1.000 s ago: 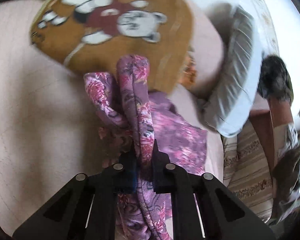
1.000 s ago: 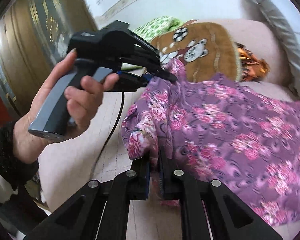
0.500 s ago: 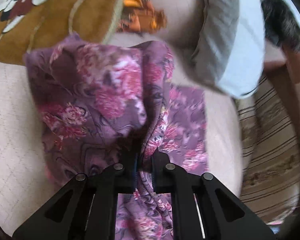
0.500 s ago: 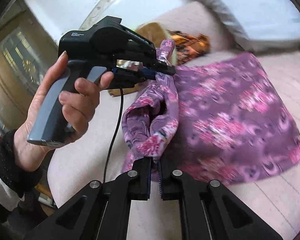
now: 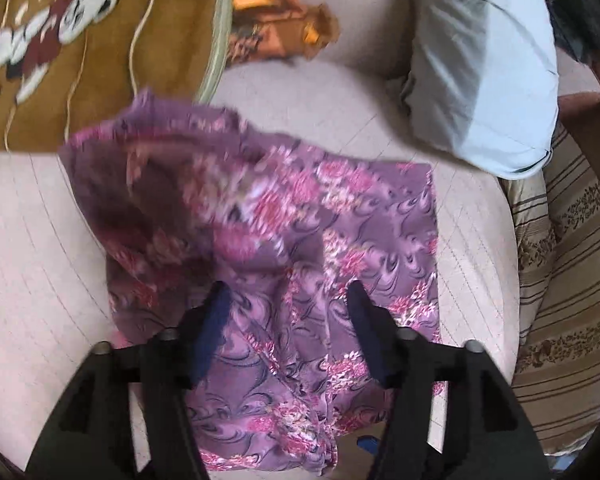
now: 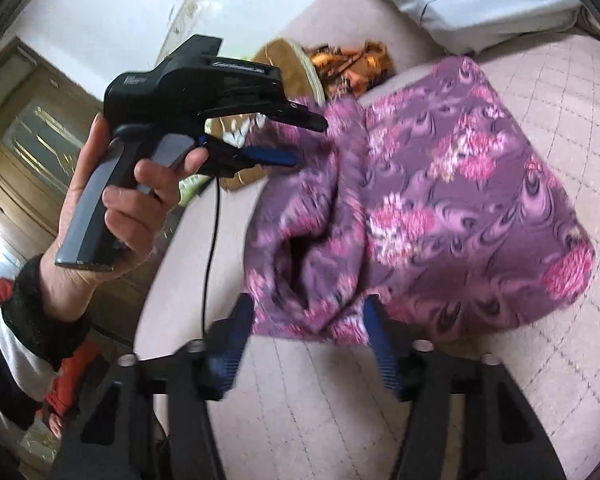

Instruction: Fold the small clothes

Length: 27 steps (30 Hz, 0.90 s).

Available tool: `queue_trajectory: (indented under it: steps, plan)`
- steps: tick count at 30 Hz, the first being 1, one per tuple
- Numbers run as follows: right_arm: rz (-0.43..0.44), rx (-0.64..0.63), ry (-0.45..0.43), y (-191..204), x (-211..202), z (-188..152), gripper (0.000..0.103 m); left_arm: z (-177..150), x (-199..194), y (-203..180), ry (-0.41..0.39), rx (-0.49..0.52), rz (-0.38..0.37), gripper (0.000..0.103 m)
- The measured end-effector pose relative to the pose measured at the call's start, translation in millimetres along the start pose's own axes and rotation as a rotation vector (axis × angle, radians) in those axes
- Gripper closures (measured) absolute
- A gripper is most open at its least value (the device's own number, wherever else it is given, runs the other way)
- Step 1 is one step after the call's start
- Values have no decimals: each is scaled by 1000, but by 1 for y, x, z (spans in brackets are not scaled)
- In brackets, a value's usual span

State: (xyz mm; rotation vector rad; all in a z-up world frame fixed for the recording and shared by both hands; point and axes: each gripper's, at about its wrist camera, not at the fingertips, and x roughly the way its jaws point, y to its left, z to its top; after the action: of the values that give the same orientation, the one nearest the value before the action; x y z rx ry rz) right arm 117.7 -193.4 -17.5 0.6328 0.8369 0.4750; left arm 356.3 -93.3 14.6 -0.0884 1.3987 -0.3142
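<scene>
Right wrist view: left hand (image 6: 112, 200) upright, left gripper (image 6: 304, 140) and right gripper (image 6: 308, 312) just-parted, purple garment (image 6: 440, 200) loose.

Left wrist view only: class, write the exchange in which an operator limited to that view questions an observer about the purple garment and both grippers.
Operator: My left gripper has just been opening, and the purple garment lies loose between its jaws. Is the right one open too?
Observer: Yes. The right gripper has just been opening as well. The garment's near fold sits between its spread jaws, unpressed.
Operator: Who holds my gripper?
Observer: A hand in a dark cuff grips its handle.
Operator: Anything hanging from it?
Observer: A thin black cable hangs below it.
</scene>
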Motion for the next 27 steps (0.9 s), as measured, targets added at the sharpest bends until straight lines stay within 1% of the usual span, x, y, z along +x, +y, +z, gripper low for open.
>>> queue_trajectory:
  steps: [1,2,5,7,11,13,15,16,17,18,19,20,21,22,23,24,25,27]
  plan:
    - [12,8,4,0,3,1,32,2,1,-3,8,4,9,37]
    - [13,15,11,1,7,3,31,3,5,-7,21,7,20,37]
    - [-1,26,25,-2,22,11,31,3,20,-12,58,21,80,37]
    - [13,33,33,-6,35,12,31,3,33,-14,85,21,121,37]
    - [53,28,56,-7,52,11,31,3,51,-12,129,10,128,37]
    - [63,22,68,-7,60,8,31,5,59,-15,138,24,158,37]
    - [72,31,80,-10,67,6,36,6,68,-18,141,36,198,37]
    - [71,31,80,-11,69,6,43,7,70,-19,138,34,203,38]
    - [68,25,82,-11,71,5,56,7,71,-19,129,29,202,38]
    - [70,23,90,-11,70,2,63,7,72,-19,125,27,204,38]
    - [80,23,103,-10,71,0,76,6,72,-18,121,30,209,43]
    - [82,24,108,-11,72,-1,85,5,71,-18,115,38,221,53]
    - [82,23,106,-9,70,-3,87,4,70,-17,109,49,234,59]
    - [82,21,103,-8,69,-4,89,2,70,-16,106,57,237,73]
    - [81,19,96,-6,67,-4,91,0,68,-14,103,62,228,83]
    - [87,16,85,-3,64,-3,92,-3,65,-9,103,58,202,88]
    - [94,13,71,0,61,-2,93,-5,62,-4,100,41,169,95]
    - [104,14,43,4,53,2,94,-11,57,2,86,22,147,95]
